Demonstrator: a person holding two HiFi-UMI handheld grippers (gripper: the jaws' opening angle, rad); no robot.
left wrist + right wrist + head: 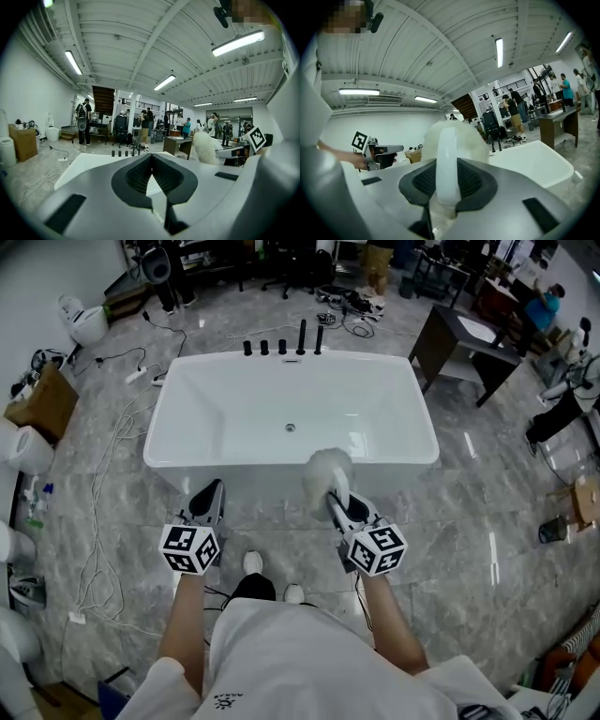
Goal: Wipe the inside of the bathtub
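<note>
A white bathtub (187,409) stands before me, with a drain (290,427) in its floor and black taps (282,345) on the far rim. My right gripper (334,497) is shut on the white handle (445,164) of a fluffy white wiper (328,469). The wiper's head hangs over the tub's near rim, right of centre. My left gripper (213,487) hovers just outside the near rim, its jaws shut with nothing between them. The left gripper view shows the tub (89,164) and the wiper (205,147) to its right. In the right gripper view the tub (534,164) lies to the right.
A dark desk (459,343) stands to the tub's right rear. A cardboard box (42,404), toilets (84,322) and white cables (103,512) lie on the marble floor at left. My feet (253,563) are just short of the tub. People and chairs stand far behind.
</note>
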